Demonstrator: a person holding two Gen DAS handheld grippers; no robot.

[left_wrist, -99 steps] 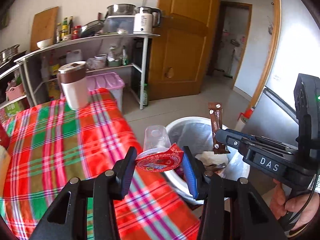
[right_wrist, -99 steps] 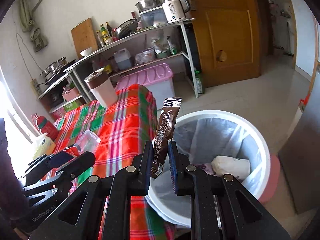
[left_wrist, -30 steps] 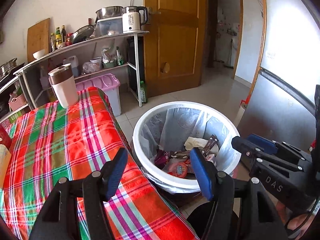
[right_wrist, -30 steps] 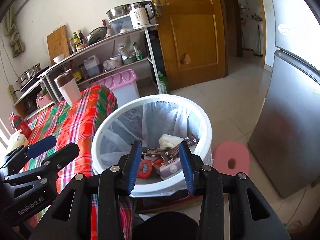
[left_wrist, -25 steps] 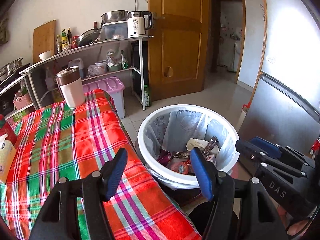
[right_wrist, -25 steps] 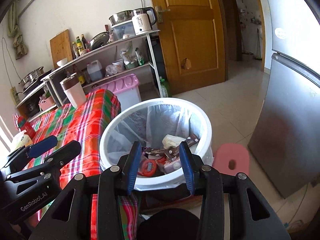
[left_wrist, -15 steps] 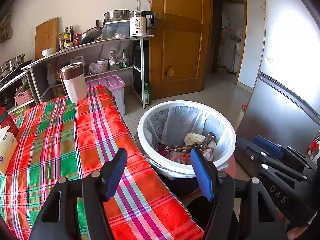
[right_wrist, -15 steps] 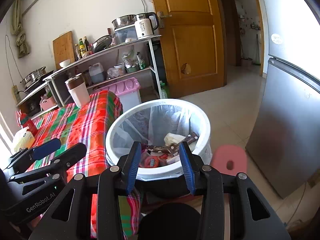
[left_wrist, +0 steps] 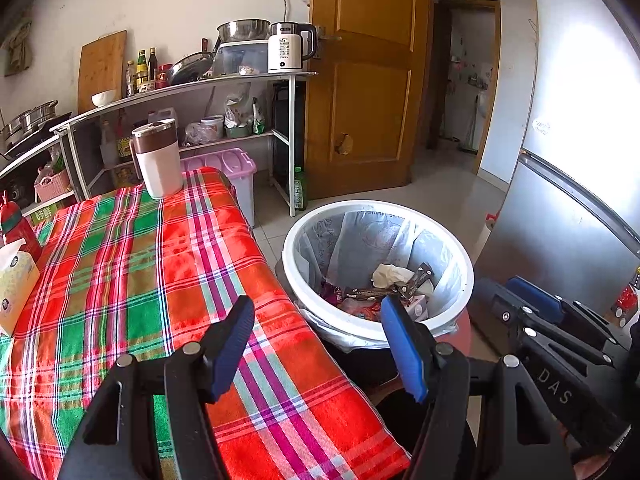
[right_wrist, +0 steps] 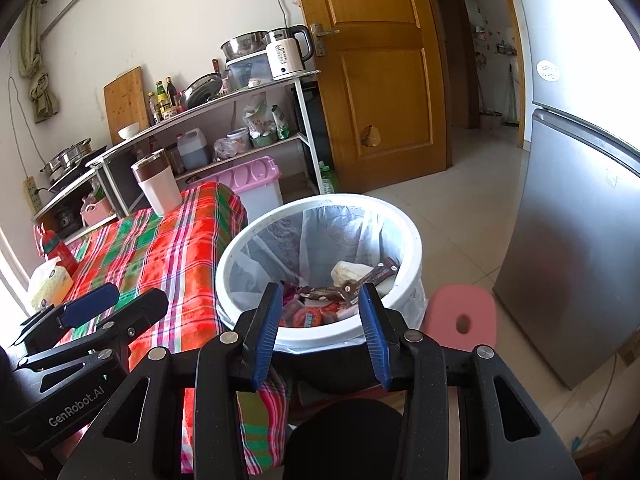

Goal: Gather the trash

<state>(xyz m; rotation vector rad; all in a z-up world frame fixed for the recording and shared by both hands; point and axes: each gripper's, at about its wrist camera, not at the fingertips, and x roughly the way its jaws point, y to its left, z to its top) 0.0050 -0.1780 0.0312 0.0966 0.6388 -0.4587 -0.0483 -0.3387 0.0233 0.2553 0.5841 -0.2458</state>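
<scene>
Jaws apart on both grippers, pink stool (right_wrist: 460, 322) only in right view

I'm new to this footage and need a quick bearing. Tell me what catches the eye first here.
The bright red and green plaid tablecloth fills the left of both views. Right beside it on the floor stands a white trash bin lined with a bag and holding wrappers and crumpled paper. Both grippers, left and right, hang open and empty in front of it.
</scene>
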